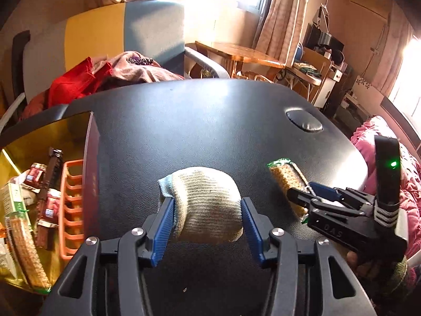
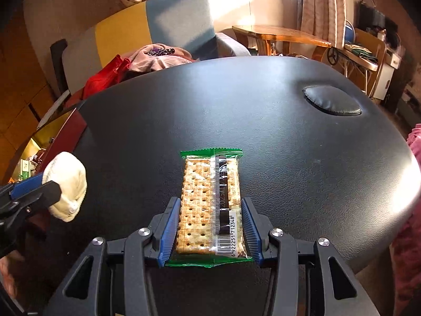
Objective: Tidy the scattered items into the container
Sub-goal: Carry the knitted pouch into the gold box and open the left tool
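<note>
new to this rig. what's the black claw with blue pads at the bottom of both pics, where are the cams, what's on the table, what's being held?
No robot arm here: a person carries a hand-held two-finger gripper in each hand. Each picture comes from a fisheye camera mounted on one gripper, looking forward along its blue-padded fingers.

The left wrist view shows the left gripper closed on a rolled sock. Further right in that view is the right gripper, seen from the side.

The right wrist view shows the right gripper with its pads against both sides of a cracker packet lying on the black table.

At the table's left stands the container, a gold-lined box already holding more cracker packs, small red packets and an orange plastic rack.

Only the sock and this packet remain outside it.
</note>
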A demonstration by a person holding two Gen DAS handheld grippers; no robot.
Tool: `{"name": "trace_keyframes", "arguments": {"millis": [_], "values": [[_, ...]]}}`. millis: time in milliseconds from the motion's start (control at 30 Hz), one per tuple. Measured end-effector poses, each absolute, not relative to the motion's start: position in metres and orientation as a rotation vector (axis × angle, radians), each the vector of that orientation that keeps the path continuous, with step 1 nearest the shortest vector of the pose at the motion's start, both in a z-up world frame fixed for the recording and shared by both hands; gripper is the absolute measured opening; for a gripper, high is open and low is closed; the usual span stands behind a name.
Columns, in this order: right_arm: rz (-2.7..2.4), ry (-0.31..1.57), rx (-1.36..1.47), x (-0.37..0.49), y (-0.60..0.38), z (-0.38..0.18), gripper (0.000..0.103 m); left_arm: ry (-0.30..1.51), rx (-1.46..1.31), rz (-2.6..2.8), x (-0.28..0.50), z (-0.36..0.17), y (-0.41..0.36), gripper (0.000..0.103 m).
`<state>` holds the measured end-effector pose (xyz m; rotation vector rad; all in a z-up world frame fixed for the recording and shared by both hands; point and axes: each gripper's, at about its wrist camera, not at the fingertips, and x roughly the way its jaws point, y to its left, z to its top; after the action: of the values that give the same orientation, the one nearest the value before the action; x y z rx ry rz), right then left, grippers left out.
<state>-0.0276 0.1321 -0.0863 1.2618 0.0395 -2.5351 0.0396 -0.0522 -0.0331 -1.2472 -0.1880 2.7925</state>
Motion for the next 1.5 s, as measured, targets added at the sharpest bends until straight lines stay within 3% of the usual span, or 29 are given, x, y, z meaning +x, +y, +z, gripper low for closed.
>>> {"name": "trace_keyframes", "arguments": {"millis": [467, 733, 1167, 1333, 1500], "values": [[-2.507, 0.138, 1.256, -0.021, 0.108, -0.098, 0.047, -0.335, -1.205, 2.958, 0.082, -0.012, -0.120, 0.051], [-2.507, 0.163, 1.251, -0.020, 0.107, -0.098, 0.047, -0.444, -1.248, 3.125, 0.091, -0.016, -0.197, 0.051], [-2.511, 0.213, 1.259, -0.022, 0.103, -0.099, 0.047, -0.394, -1.363, 3.148, 0.050, -0.039, -0.254, 0.056], [-2.510, 0.227, 1.260, -0.023, 0.101, -0.098, 0.047, -0.628, -1.285, 3.094, 0.057, -0.035, -0.262, 0.061], [-2.509, 0.238, 1.259, -0.023, 0.100, -0.098, 0.047, -0.743, -1.212, 3.151, 0.087, -0.025, -0.274, 0.062]]}}
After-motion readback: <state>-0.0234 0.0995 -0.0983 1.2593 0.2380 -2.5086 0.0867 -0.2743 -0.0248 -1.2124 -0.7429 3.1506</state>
